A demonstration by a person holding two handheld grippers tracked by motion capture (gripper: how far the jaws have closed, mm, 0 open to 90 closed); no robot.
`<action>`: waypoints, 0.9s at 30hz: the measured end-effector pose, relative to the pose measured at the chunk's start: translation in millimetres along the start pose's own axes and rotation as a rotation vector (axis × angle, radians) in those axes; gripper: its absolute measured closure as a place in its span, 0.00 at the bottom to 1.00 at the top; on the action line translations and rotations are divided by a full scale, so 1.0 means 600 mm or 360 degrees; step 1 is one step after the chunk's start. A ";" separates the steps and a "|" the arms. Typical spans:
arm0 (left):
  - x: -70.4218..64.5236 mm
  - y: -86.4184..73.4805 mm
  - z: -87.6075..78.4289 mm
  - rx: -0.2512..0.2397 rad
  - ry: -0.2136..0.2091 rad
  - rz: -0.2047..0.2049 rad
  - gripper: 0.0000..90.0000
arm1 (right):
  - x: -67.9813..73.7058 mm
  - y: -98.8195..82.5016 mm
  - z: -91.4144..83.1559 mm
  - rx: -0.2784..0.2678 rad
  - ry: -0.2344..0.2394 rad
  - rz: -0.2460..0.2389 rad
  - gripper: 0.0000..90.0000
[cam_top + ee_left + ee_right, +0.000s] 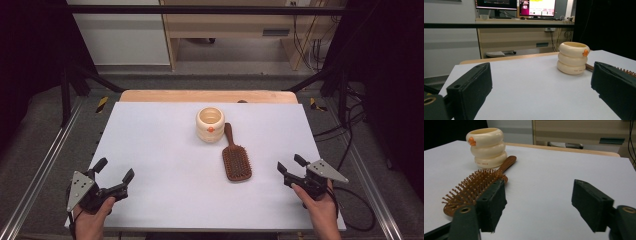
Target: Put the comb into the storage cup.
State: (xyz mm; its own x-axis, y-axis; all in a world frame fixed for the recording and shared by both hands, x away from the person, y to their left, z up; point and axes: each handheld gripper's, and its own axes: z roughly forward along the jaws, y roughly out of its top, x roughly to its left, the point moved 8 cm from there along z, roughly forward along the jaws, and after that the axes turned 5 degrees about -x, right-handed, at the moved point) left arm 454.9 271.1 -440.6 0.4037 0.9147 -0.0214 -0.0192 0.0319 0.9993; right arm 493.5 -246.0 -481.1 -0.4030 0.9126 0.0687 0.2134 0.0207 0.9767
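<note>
A cream ribbed cup [210,124] with a small orange mark stands upright near the middle of the white table top [160,150]. Beside it lies a brown wooden hairbrush [235,159], bristles up, its handle reaching back to the cup's right side. My left gripper [114,172] rests open at the table's front left corner, nothing between its pads. My right gripper [292,164] stands open at the front right, a short way right of the brush head. The cup [573,58] and brush bristles [627,72] sit ahead in the left gripper view. The brush [471,188] and cup [487,147] lie left of my right gripper [540,203].
A wooden strip [207,96] borders the table's far edge. Metal rails [37,175] run along both sides, and black cables [357,200] trail at the right. A desk with monitors [515,5] stands beyond the table.
</note>
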 end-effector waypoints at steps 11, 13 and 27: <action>0.001 0.003 -0.015 -0.0019 0.0010 -0.0026 0.04 | 0.027 -0.011 0.006 0.0143 0.0032 -0.0093 0.84; 0.002 0.002 -0.015 -0.0018 0.0014 -0.0037 0.04 | 0.038 -0.014 0.010 0.0175 0.0051 -0.0094 0.90; -0.003 -0.002 -0.005 0.0010 0.0006 -0.0016 0.05 | 0.076 -0.034 0.037 0.0373 0.0108 -0.0152 1.00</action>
State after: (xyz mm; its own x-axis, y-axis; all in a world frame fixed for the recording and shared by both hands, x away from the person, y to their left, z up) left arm 451.2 270.5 -442.0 0.4005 0.9157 -0.0318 -0.0092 0.0388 0.9992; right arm 490.4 -195.5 -502.2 -0.4883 0.8727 -0.0006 0.3686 0.2069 0.9063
